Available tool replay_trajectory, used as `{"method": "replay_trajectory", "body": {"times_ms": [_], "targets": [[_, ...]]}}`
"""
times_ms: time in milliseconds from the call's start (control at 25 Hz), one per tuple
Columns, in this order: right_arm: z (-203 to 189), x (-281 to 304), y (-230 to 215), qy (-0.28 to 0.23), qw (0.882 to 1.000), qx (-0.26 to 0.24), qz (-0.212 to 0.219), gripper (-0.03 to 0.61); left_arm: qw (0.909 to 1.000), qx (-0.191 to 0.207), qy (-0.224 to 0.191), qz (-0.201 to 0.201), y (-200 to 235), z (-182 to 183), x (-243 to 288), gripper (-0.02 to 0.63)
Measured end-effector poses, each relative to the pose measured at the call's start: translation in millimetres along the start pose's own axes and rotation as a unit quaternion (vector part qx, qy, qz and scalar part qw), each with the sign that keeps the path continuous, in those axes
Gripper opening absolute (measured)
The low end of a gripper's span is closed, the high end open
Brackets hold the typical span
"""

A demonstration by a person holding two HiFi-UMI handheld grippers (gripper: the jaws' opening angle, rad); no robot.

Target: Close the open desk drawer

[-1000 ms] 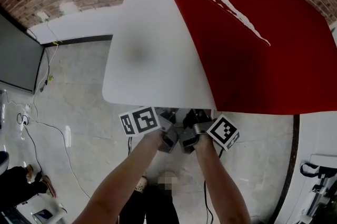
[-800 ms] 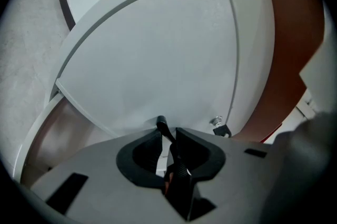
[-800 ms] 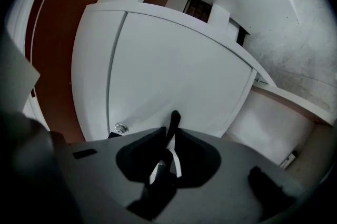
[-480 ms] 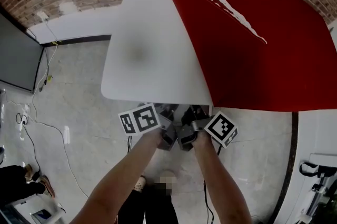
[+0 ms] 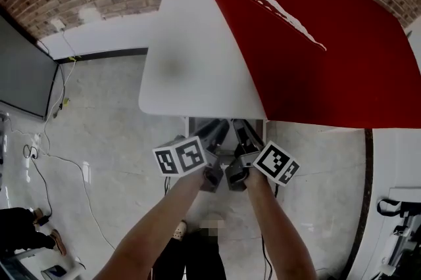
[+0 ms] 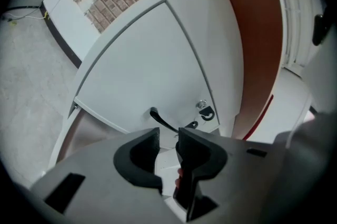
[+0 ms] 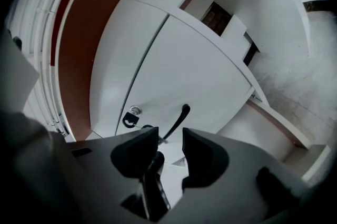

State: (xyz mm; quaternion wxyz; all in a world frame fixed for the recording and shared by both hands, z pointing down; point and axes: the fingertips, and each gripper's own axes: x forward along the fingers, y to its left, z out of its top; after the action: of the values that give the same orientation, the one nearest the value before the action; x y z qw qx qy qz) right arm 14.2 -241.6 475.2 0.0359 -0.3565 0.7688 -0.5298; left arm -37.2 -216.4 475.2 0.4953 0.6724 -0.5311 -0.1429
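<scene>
With the drawer (image 6: 137,70) seemingly pushed nearly home under the near edge of the desk (image 5: 197,62), the left gripper (image 6: 168,145) and right gripper (image 7: 170,145) hang empty just short of its handle (image 6: 159,121), jaws freshly opened.

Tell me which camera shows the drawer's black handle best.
The right gripper view: most of the black handle stands out against the white drawer front. The left gripper view shows a shorter stretch of the handle. The head view, looking down over the desk top, does not show it.
</scene>
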Motion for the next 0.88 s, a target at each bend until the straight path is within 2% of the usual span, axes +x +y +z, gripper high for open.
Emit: {"method": "replay_trajectory", "body": {"times_ms": [120,200,280,320,440,640,720,880], "targets": [[-6.3,-16.0,0.2,-0.015,1.000,0.006,-0.011,0.145,0.9991,0.043,0.001,-0.003,-7.8,-2.4,-13.7,0.034],[-10.9,-28.8,1.9,-0.025,0.999,0.010,-0.018,0.134,0.9972,0.075,0.004,-0.009,-16.3,-3.6,-22.7,0.012],[-16.9,-41.1,5.9,-0.029,0.999,-0.012,-0.035,0.032,0.9934,0.113,0.012,-0.016,-26.0,-5.4,-32.7,0.011],[-20.3,-46.5,10.6,-0.028,0.998,-0.031,-0.041,0.017,0.9905,0.135,0.017,-0.018,-31.0,-6.7,-38.2,0.011],[-29.3,-64.1,32.4,-0.025,0.996,-0.075,-0.041,0.012,0.9810,0.190,0.032,-0.023,-48.0,-10.9,-54.9,0.011],[-39.5,-99.9,69.1,-0.039,0.991,-0.117,-0.047,0.012,0.9731,0.223,0.043,-0.041,-79.5,-18.1,-88.9,0.011],[-42.3,-115.6,85.3,-0.044,0.990,-0.123,-0.050,0.012,0.9684,0.239,0.051,-0.048,-94.0,-22.2,-105.7,0.011],[-38.5,-147.5,122.6,-0.070,0.991,-0.104,-0.041,0.012,0.9574,0.275,0.061,-0.066,-127.8,-24.6,-140.6,0.011]]}}
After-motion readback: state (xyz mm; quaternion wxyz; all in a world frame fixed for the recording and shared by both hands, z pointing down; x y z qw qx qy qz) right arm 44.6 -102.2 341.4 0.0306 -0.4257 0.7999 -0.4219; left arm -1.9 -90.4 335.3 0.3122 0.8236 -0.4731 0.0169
